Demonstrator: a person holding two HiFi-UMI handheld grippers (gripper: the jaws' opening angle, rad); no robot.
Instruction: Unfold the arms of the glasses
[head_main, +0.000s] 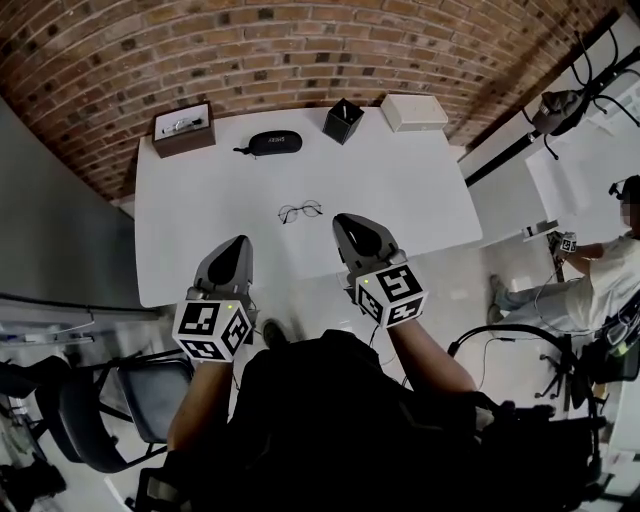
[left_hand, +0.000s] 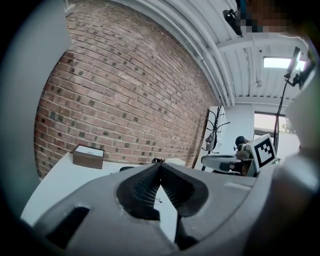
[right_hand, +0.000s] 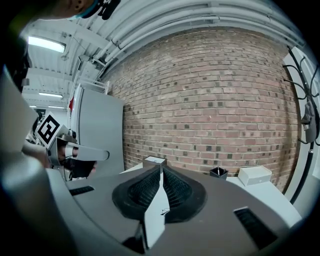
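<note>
Head view, table (head_main: 420, 200): white, smooth, matte, rectangular top; stands against a curved-looking red-brown brick wall (head_main: 300, 40) with rough courses and pale mortar.
Tray box (head_main: 183, 128): brown, rectangular, shallow, with a white inside; far left corner of the table; a small dark item lies in it, too small to name.
Glasses case (head_main: 274, 143): black, oblong with rounded ends, lies flat; just right of the tray box, apart from it.
Left gripper (head_main: 238, 242): grey hard-plastic shell, tapered; over the near table edge, left of the glasses. In the left gripper view the black ribbed pads are pressed together at the tips, nothing between them.
Glasses (head_main: 300, 211): thin dark wire frame, round clear lenses; lie flat mid-table, between the two gripper tips and a little beyond them, touching neither. Arms too fine to make out.
Pen cup (head_main: 342, 121): black, square, open top; at the far edge, right of the case.
Right gripper (head_main: 345, 220): same grey shell; tip just right of the glasses, no contact. In the right gripper view the ribbed pads meet at the tips and pinch nothing; the glasses show small through the slit lower down.
White box (head_main: 413, 112): flat, rectangular, lidded, smooth; far right corner.
Person (head_main: 600, 280): seated at the far right, pale clothing.
</note>
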